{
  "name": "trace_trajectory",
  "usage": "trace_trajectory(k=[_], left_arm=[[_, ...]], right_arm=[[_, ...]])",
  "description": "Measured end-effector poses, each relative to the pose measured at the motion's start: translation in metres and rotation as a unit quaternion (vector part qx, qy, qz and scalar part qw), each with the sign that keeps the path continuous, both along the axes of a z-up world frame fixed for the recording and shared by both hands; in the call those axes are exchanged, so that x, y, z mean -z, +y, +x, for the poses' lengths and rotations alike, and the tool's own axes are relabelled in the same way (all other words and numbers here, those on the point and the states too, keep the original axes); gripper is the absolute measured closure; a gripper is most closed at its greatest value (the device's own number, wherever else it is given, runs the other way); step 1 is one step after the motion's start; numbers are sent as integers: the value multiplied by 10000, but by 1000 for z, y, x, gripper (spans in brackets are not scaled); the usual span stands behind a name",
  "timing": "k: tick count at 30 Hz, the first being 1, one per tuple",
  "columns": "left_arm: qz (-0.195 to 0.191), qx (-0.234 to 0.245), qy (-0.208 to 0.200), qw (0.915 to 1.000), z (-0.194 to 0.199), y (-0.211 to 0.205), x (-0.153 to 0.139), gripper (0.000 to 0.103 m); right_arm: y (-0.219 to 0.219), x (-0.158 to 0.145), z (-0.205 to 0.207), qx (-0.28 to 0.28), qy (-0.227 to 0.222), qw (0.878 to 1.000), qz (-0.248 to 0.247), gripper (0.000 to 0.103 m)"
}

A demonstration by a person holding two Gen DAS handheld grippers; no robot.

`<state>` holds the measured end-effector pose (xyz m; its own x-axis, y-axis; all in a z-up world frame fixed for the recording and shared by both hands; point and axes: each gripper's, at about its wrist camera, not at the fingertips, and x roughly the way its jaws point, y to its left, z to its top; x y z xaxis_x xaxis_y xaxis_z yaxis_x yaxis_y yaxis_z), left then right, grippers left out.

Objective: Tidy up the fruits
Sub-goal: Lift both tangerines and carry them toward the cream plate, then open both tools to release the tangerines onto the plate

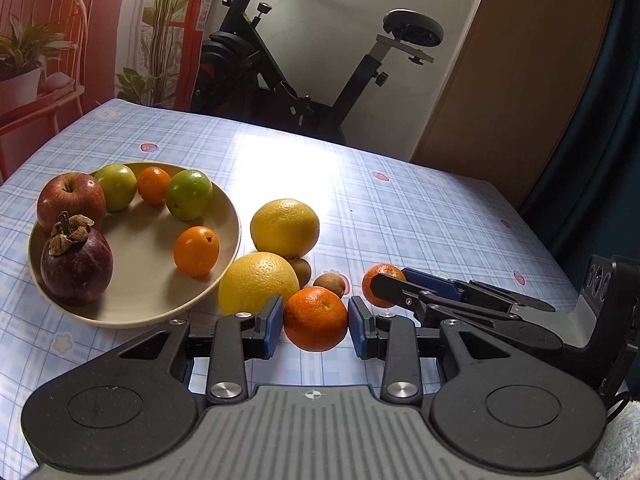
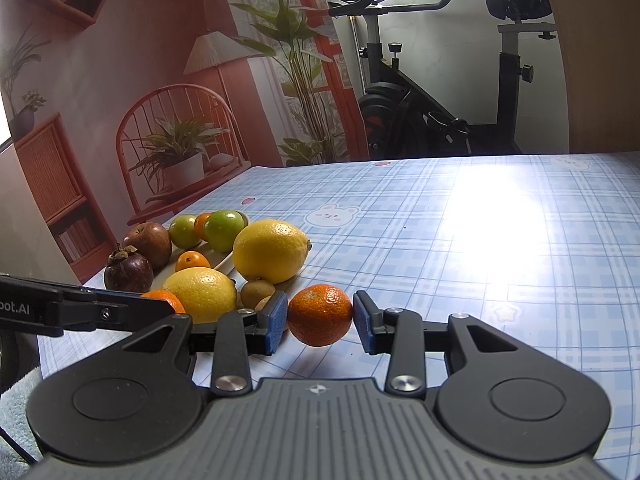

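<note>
My left gripper (image 1: pixel 316 326) is shut on a mandarin (image 1: pixel 315 312) low over the checked tablecloth, its blue pads pressing both sides. To its right, my right gripper (image 1: pixel 386 278) grips a second mandarin (image 1: pixel 380 276). In the right wrist view the right gripper (image 2: pixel 320 322) is shut on that mandarin (image 2: pixel 320 312), and the left gripper (image 2: pixel 166 306) reaches in from the left. A cream bowl (image 1: pixel 224 216) holds a red apple (image 1: pixel 70 200), a mangosteen (image 1: pixel 76 266), two green fruits and two small oranges. Two yellow citrus (image 1: pixel 285 226) (image 1: pixel 258 282) and two brown kiwis (image 1: pixel 330 283) lie beside the bowl.
An exercise bike (image 1: pixel 304 72) stands beyond the table's far edge. A printed backdrop of a chair and plants covers the left wall. A brown door (image 1: pixel 520 60) is at the right. The tablecloth (image 1: pixel 420 216) stretches bare to the right of the fruit. Pale fluffy fabric (image 1: pixel 618 440) shows at the near right corner.
</note>
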<state>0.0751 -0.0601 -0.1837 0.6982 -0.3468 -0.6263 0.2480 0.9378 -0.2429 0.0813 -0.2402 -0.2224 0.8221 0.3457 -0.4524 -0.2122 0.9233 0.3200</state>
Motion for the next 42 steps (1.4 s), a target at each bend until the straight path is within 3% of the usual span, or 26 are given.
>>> trace_trajectory(k=[9,17,22,31,42], left_arm=[[-139,-300,-28,9994,23,23,-24,66],[-337,-857,-51,9957,61,65,-44,66],[-282,-904,45,9955,80,82,-54,66],[-86,-900,731,9932,118,100,-30,66],[-19,-772,922,9927,139,102,-8,66]], right_arm=[[5,-6,12,47,229,9997,-78,64],[29,-43,27,-292,-146,9987,-380,64],[59,-58,51,-534,-207,9971,-496,64],[122,-51,94,-1087,16,9894,-964,64],[148,-33,124,-1323,368,9801,-1432,64]])
